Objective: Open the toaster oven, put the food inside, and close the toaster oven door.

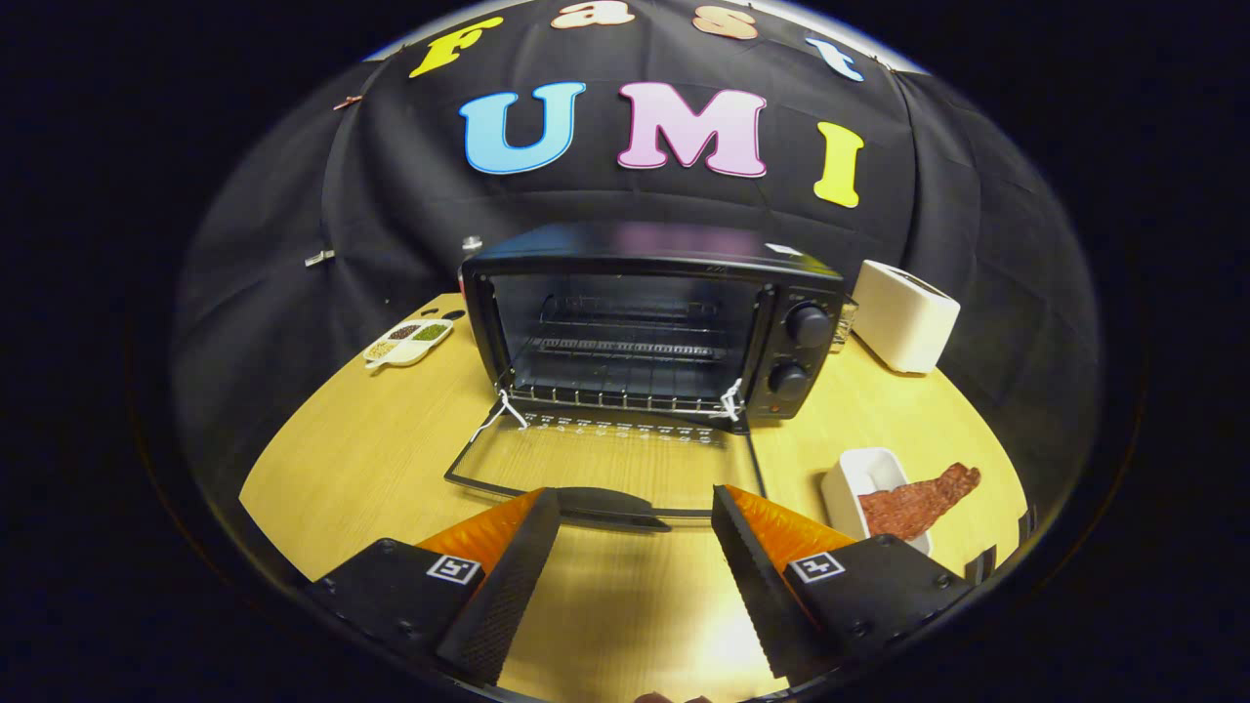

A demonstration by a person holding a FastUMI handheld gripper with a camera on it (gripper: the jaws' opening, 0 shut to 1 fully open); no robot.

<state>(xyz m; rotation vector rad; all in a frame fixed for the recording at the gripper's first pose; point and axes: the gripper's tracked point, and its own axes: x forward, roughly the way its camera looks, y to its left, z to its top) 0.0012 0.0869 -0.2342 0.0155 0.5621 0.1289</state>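
A black toaster oven stands on the wooden table beyond my fingers. Its glass door is swung all the way down and lies flat toward me, its dark handle just ahead of my fingertips. The wire rack inside is bare. The food, a reddish strip of meat, lies across a white dish to the right of the door, hanging over the dish's far rim. My gripper is open, with nothing between its fingers, hovering just behind the door handle.
A white divided tray of seeds and spices sits left of the oven. A white boxy appliance stands to the oven's right rear. The round wooden tabletop has bare surface to the left of the door.
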